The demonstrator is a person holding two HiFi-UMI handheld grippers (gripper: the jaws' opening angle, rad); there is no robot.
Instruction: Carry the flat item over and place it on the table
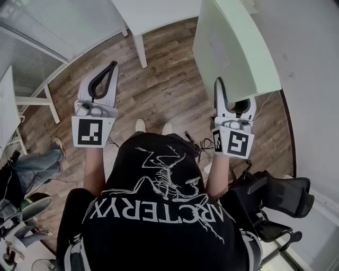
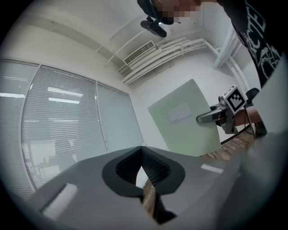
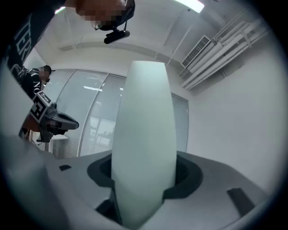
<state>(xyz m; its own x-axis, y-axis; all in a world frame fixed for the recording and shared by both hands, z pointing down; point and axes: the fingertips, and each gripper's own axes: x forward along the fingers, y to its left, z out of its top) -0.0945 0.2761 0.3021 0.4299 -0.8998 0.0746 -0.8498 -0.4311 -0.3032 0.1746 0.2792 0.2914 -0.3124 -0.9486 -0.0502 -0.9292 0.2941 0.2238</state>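
Note:
A large pale green flat board stands on edge in the air at the right, over the wood floor. My right gripper is shut on its lower edge. The right gripper view shows the board's edge filling the gap between the jaws. In the left gripper view the board hangs off to the right with the right gripper on it. My left gripper is held out at the left, shut with nothing in it, its tips together.
A white table with a white leg stands ahead, another table edge at the left. A white wall runs along the right. A black chair and floor cables are close by. Another person's legs show at the left.

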